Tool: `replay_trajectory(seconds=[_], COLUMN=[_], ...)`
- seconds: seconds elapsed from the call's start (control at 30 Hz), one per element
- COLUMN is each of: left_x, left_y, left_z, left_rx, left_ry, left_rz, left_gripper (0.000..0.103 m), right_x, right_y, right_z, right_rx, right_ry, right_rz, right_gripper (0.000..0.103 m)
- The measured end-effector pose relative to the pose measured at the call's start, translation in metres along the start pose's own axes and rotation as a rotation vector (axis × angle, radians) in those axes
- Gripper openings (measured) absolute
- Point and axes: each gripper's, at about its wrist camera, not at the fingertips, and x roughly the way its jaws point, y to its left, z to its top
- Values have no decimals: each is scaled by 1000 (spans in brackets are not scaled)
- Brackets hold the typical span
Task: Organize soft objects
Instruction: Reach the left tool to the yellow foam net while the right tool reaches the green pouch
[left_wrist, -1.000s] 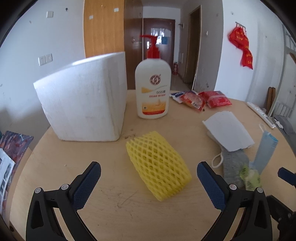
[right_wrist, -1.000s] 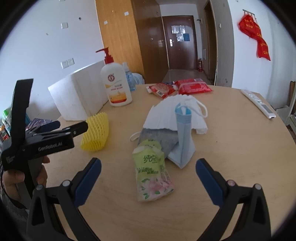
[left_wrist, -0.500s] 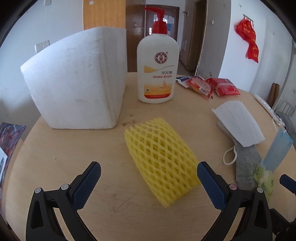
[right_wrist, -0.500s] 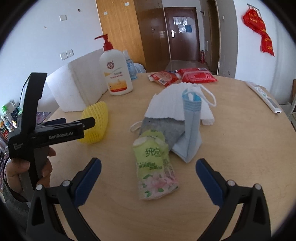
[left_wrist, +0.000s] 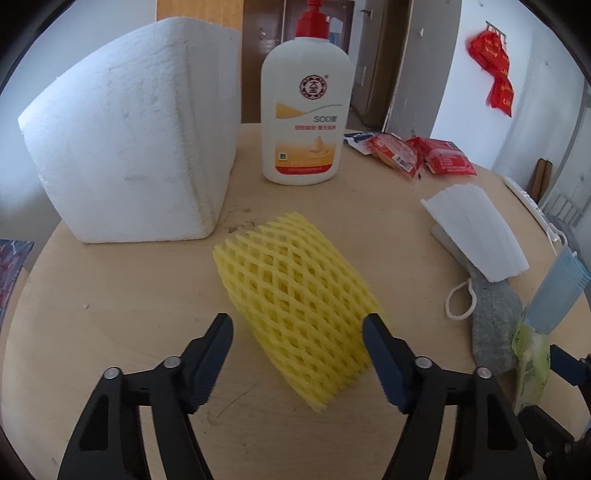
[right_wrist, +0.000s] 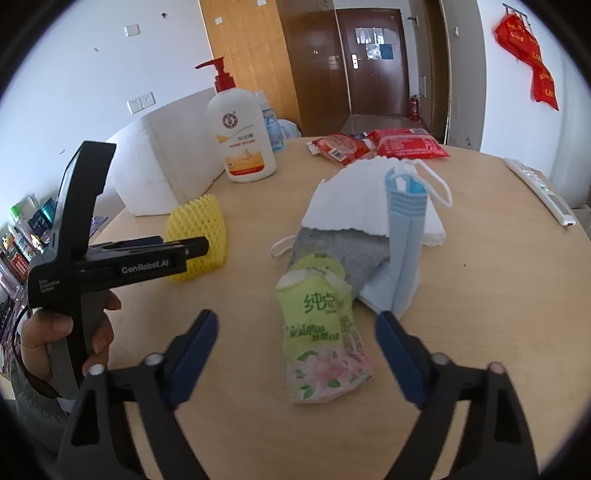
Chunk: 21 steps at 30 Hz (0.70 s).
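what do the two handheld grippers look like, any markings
Both grippers, left and right, have black plastic arms with silver rivets and ribbed dark blue pads. The left one's side reads GenRobot.AI in white, above a grey handle. The hand wears no glove.

White walls (right_wrist: 74, 74), dark wooden door (right_wrist: 373, 62) down a hallway — round wooden table (right_wrist: 480, 295), daylight

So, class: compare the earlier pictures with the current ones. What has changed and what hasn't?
The left gripper has moved in toward the yellow foam net, its jaws closing around the near end, pads not yet pressing. The right gripper is closing its jaws too, either side of the green tissue pack, gripping nothing. The masks, lotion bottle and foam box stayed put.
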Motion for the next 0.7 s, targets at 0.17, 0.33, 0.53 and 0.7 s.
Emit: replay_trajectory(seconds=[0.17,0.33,0.53,0.7], left_x=[3,2,-1,-8], left_y=[1,2,3,3], left_z=[0,0,-1,-4], left_rx=[-6,-14,-11,2], left_ry=[13,11,4,-19], left_rz=[-26,-46,-72,-90], left_gripper=[56,43,11,10], right_x=[3,10,13,11], right_y=[1,1,1,-2], right_z=[-1,-2,-4,-5], right_rx=[-11,-20,-18,-8], right_ry=[18,51,66,60], right_rz=[-30,-41,-37,-21], right_gripper=[80,60,42,33])
